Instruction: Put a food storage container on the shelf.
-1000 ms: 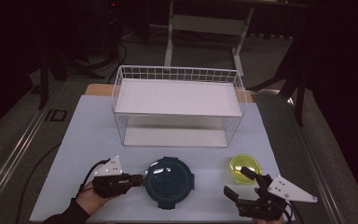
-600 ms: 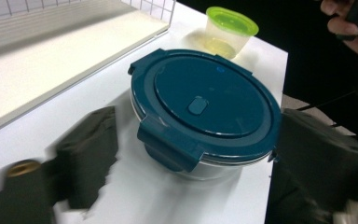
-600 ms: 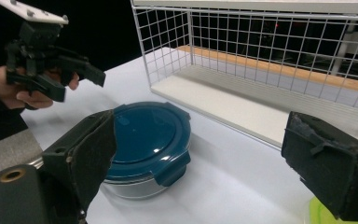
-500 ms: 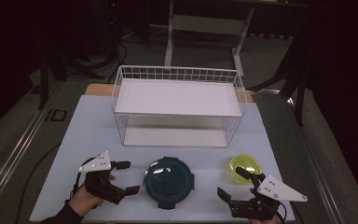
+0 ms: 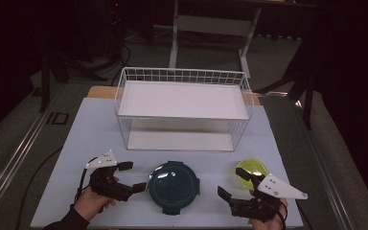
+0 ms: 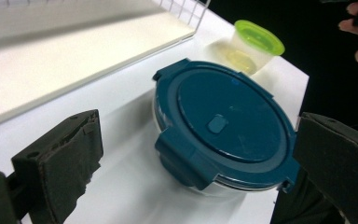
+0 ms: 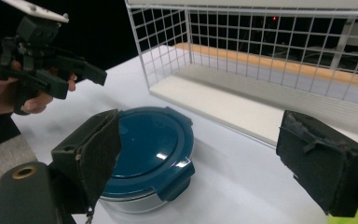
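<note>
- Your left gripper has just spread its jaws: a second ago they were pinched together beside the blue-lidded round container, and half a second ago they were already wide and have held there. Nothing sits between them; the left gripper view shows the container ahead of the pads, not touched.
- The same hand has also pulled back a little from the container's left edge, so the lid is near the jaws but apart from them.
- Your right gripper has its jaws released too, wide apart and holding nothing. It has slid slightly toward the container and now sits between it and the small green-lidded cup.
- The container has not moved: it rests on the white bench at the front, in front of the wire basket shelf, lid on with its clips down as far as you can see.
- Read this as the approach stage: both tools are opened and flanking the container, so a grasp looks like the next step, likely a lift into the shelf or work on the lid clips.
- Watch the cup beside your right gripper; a wide sweep could knock it.
</note>
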Demonstrator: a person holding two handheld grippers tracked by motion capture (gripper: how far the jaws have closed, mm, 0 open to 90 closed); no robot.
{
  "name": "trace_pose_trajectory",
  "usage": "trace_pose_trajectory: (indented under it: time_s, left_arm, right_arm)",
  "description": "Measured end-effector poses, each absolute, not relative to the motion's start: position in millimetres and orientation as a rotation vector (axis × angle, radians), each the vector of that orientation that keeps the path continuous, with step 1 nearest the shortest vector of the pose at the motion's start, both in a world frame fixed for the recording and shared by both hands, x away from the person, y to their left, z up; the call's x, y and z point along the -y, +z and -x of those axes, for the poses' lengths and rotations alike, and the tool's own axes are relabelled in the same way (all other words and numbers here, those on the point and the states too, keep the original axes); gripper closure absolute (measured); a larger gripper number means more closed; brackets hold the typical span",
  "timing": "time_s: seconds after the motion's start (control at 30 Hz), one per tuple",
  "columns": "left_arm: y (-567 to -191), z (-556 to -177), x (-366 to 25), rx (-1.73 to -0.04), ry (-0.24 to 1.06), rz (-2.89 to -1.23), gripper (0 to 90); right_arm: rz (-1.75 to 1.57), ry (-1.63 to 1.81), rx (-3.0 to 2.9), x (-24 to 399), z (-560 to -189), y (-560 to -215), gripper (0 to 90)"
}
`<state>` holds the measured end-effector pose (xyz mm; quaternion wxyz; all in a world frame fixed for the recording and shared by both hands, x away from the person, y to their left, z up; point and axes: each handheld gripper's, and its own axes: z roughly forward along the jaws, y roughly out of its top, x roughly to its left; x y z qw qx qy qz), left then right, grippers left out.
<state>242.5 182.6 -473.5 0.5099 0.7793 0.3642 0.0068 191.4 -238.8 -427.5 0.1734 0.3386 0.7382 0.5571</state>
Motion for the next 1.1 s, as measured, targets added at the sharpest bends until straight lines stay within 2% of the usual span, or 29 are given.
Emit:
trace_pose_trajectory:
  time_s: [0.13, 0.3, 0.67, 0.9, 1.1]
  left_arm:
    - [-480.1, -246.5, -180.4, -0.923, -0.025, -1.883, 1.3]
    - [-488.9, -253.2, -176.3, -0.982, -0.136, -1.878, 3.0]
    - [-499.8, -262.9, -168.2, -1.104, -0.258, -1.848, 5.2]
    - [-504.0, -267.7, -165.7, -1.212, -0.354, -1.819, 15.7]
    - [-509.8, -272.1, -165.1, -1.313, -0.42, -1.812, 27.0]
  right_arm:
    - [-0.949, 1.563, -2.129, 229.3, -198.0, -431.1, 13.0]
    - [-0.986, 1.548, -2.18, 221.6, -207.6, -438.3, 13.1]
    - [-1.145, 1.557, -2.271, 208.3, -223.0, -460.0, 10.4]
    - [-1.382, 1.576, -2.334, 207.0, -234.5, -470.1, 11.3]
    - [-1.436, 1.537, -2.383, 203.7, -237.7, -474.7, 13.8]
